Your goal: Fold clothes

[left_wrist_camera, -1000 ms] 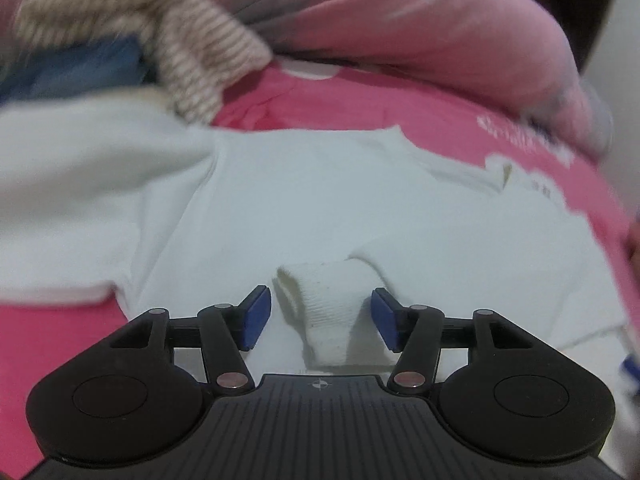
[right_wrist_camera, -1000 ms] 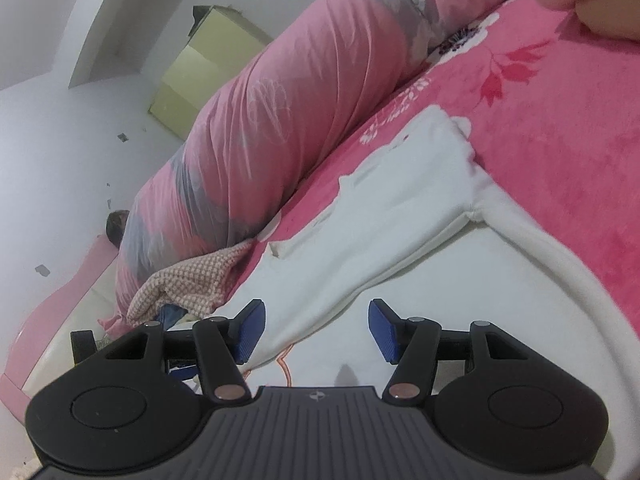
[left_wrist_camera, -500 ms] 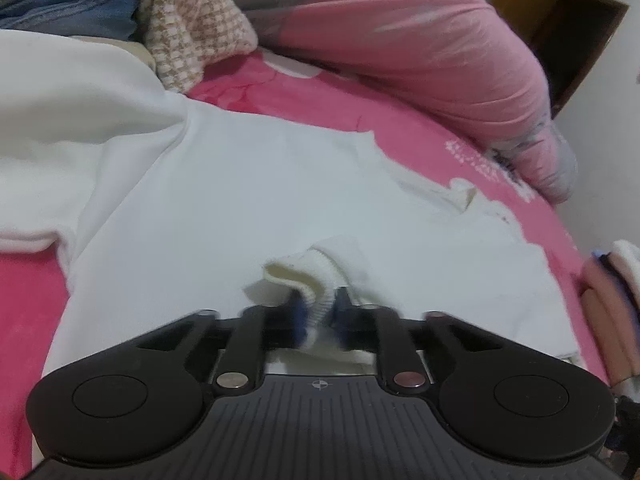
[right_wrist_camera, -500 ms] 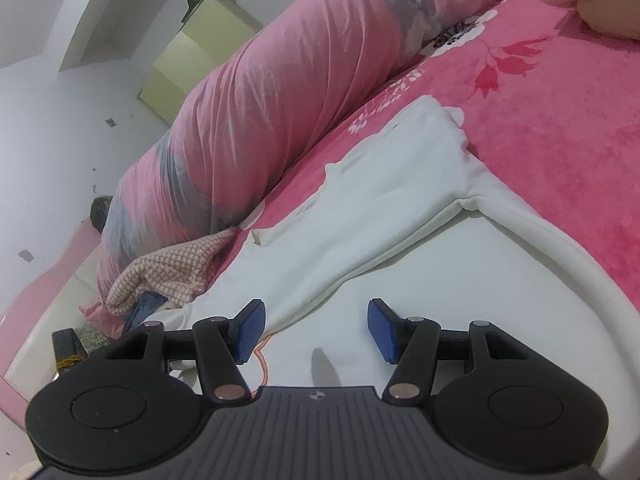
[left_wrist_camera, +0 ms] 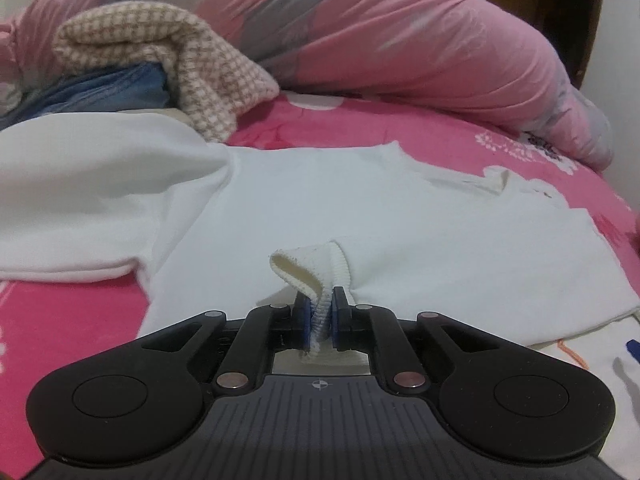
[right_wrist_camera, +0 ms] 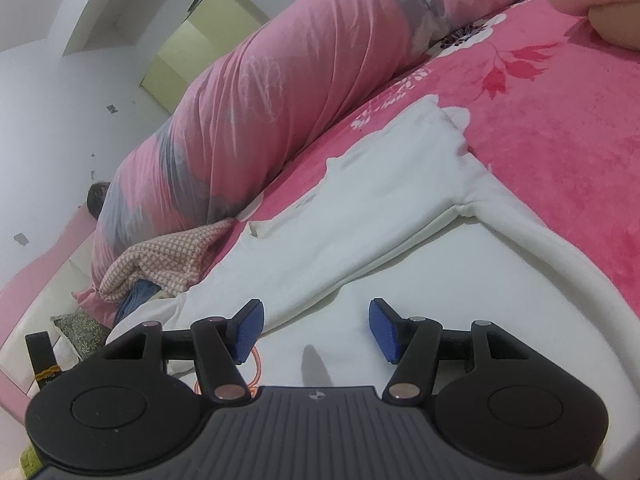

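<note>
The left gripper (left_wrist_camera: 320,316) pinches the ribbed cuff (left_wrist_camera: 316,268) of a soft white sweatshirt (left_wrist_camera: 300,200) lying flat on plush pink bedding (right_wrist_camera: 560,152); the right gripper (right_wrist_camera: 316,330) hovers spread above it.

A rolled pink quilt (left_wrist_camera: 400,40) lies along the far side of the pink floral bedspread (right_wrist_camera: 560,140); a pale-green cabinet (right_wrist_camera: 200,56) stands beyond.
</note>
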The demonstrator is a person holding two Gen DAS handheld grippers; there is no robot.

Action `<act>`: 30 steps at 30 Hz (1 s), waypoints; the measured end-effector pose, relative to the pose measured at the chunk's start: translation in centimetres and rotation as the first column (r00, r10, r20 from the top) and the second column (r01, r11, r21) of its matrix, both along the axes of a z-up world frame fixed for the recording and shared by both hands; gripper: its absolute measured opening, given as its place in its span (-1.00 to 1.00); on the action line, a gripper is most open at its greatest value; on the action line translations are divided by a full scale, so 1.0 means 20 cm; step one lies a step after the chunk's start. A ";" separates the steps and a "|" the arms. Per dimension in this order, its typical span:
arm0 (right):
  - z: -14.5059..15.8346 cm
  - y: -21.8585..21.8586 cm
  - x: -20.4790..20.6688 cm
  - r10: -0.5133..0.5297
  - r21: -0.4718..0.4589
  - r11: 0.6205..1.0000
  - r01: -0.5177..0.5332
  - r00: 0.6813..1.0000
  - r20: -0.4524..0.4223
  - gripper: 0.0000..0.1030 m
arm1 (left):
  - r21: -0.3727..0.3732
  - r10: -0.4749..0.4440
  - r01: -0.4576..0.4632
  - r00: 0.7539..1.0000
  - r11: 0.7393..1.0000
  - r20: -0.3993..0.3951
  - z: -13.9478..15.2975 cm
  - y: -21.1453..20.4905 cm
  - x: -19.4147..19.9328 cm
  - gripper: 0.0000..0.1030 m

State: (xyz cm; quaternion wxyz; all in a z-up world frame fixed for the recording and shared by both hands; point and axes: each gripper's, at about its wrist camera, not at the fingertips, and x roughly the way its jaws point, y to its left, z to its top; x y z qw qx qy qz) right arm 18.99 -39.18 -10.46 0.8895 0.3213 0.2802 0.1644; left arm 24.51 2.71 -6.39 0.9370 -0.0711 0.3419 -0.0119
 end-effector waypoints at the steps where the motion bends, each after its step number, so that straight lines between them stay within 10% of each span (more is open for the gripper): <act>1: 0.00 0.00 0.00 0.000 -0.002 1.000 0.000 1.000 0.000 0.18 | 0.003 0.009 -0.009 1.000 1.000 -0.002 0.00 0.00 -0.01 -0.85; 12: 0.00 0.00 0.00 -0.004 -0.001 1.000 0.004 1.000 0.002 0.18 | 0.031 -0.006 0.007 1.000 0.999 -0.016 0.00 0.02 -0.08 -0.70; 17: 0.16 0.01 -0.06 -0.066 -0.142 0.987 0.069 0.998 0.024 0.04 | 0.055 0.024 -0.026 0.998 0.998 0.050 0.09 0.06 -0.22 -0.70; 19: 0.28 0.03 -0.10 -0.120 -0.297 0.945 0.138 0.990 0.078 -0.01 | 0.073 0.007 -0.015 0.993 0.997 0.115 0.15 0.05 -0.24 -0.70; 25: 0.39 0.12 -0.01 -0.113 -0.730 0.663 0.166 0.986 0.122 -0.01 | 0.096 -0.138 0.124 0.979 0.988 0.149 0.17 -0.15 -0.07 -0.70; 30: 0.41 -0.04 0.14 -0.149 -0.584 0.800 0.139 0.988 0.031 -0.22 | 0.148 -0.117 0.107 0.991 0.983 0.061 0.00 -0.26 0.09 -0.70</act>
